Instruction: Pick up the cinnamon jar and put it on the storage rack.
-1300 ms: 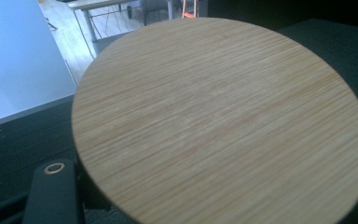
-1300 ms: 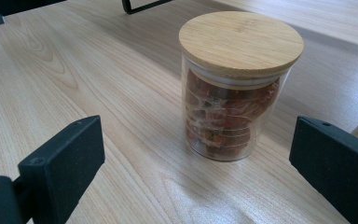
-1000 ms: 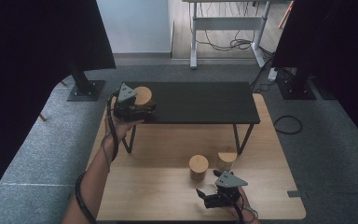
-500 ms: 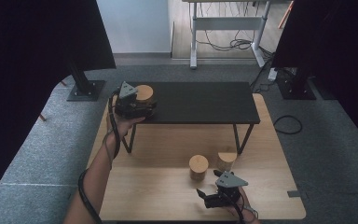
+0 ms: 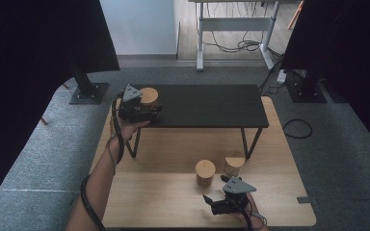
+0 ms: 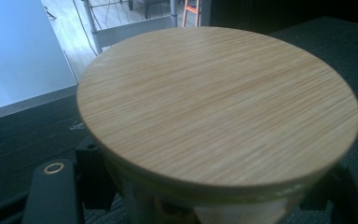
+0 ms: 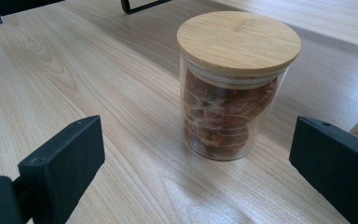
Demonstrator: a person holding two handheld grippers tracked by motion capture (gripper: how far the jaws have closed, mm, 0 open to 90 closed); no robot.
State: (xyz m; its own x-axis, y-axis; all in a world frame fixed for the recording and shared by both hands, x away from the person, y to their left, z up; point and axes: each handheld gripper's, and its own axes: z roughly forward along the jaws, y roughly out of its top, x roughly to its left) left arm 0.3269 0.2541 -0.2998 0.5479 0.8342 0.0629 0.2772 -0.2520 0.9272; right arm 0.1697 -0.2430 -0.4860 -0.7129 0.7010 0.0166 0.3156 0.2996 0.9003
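Left gripper view: bamboo-lidded glass jar (image 6: 219,107) between jaws.

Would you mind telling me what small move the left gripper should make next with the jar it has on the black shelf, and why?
Probably open the left gripper a little and draw it back. Its jaws are closed on the wood-lidded jar, which appears to stand upright on the black shelf, well in from the edge. Meanwhile the right gripper is open, facing a second jar on the wooden table.
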